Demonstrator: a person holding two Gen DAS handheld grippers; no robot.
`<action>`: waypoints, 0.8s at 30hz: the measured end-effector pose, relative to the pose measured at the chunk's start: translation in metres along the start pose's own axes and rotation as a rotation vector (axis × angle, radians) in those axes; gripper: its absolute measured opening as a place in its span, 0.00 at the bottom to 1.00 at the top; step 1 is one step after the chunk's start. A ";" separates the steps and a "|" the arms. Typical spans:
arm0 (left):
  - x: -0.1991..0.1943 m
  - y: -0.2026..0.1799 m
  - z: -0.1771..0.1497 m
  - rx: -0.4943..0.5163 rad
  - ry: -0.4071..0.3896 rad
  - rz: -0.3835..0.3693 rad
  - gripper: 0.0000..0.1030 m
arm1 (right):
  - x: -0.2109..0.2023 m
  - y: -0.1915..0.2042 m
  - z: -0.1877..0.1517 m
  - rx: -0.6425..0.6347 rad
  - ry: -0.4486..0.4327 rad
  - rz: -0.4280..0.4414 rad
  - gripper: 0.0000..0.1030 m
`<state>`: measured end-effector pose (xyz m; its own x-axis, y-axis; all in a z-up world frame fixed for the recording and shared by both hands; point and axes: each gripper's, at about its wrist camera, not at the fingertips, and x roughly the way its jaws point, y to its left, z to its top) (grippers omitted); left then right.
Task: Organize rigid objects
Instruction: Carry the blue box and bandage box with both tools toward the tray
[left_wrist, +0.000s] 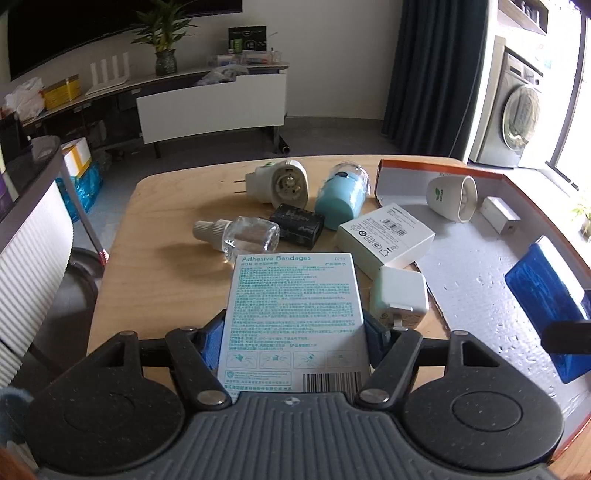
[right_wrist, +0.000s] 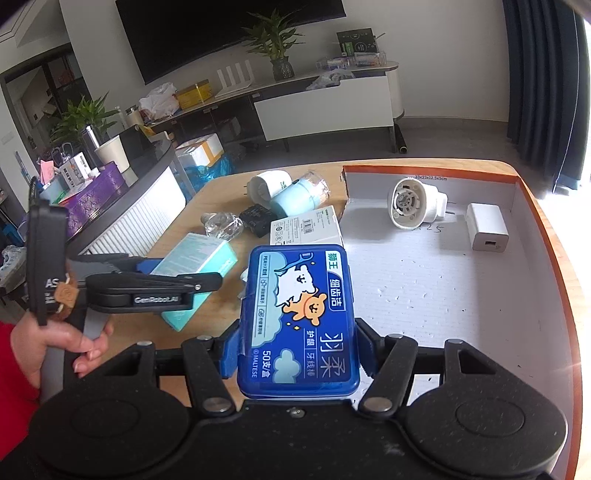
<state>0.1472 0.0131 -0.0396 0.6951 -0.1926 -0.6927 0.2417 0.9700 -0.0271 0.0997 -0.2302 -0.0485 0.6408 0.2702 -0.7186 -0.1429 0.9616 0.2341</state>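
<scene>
Left wrist view: the left gripper (left_wrist: 293, 341) clamps the bandage box (left_wrist: 293, 314) above the wooden table (left_wrist: 166, 288), left of the orange-rimmed tray (left_wrist: 480, 295).
Right wrist view: the right gripper (right_wrist: 295, 350) clamps the blue floss case (right_wrist: 297, 321) at the tray's (right_wrist: 443, 295) left edge; a white charger (right_wrist: 487, 227) lies inside.

— How is the scene lit?

— Daylight is admitted from the window (left_wrist: 576, 155) on the right; the tray (right_wrist: 424, 280) floor is washed pale, and a flare is seen at the right edge of the right wrist view.

— And shadows?

— Soft, short ones are cast leftward on the table (left_wrist: 166, 280). The television (right_wrist: 221, 33) is rendered nearly black.

— Sharpness?

— Print on the bandage box (left_wrist: 293, 314) is resolved clearly. Straight lines are bent toward the edges, and corners are darkened.
</scene>
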 end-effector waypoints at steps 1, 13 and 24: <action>-0.006 -0.001 0.000 -0.014 -0.004 0.003 0.69 | -0.001 0.000 0.000 0.002 -0.005 -0.002 0.71; -0.036 -0.054 0.013 -0.068 -0.063 -0.086 0.69 | -0.033 -0.025 0.004 0.061 -0.115 -0.097 0.71; -0.020 -0.113 0.034 -0.005 -0.064 -0.168 0.69 | -0.064 -0.055 -0.002 0.132 -0.173 -0.178 0.71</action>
<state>0.1290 -0.0976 0.0013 0.6866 -0.3613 -0.6309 0.3551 0.9239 -0.1426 0.0650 -0.3004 -0.0162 0.7680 0.0742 -0.6362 0.0759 0.9757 0.2054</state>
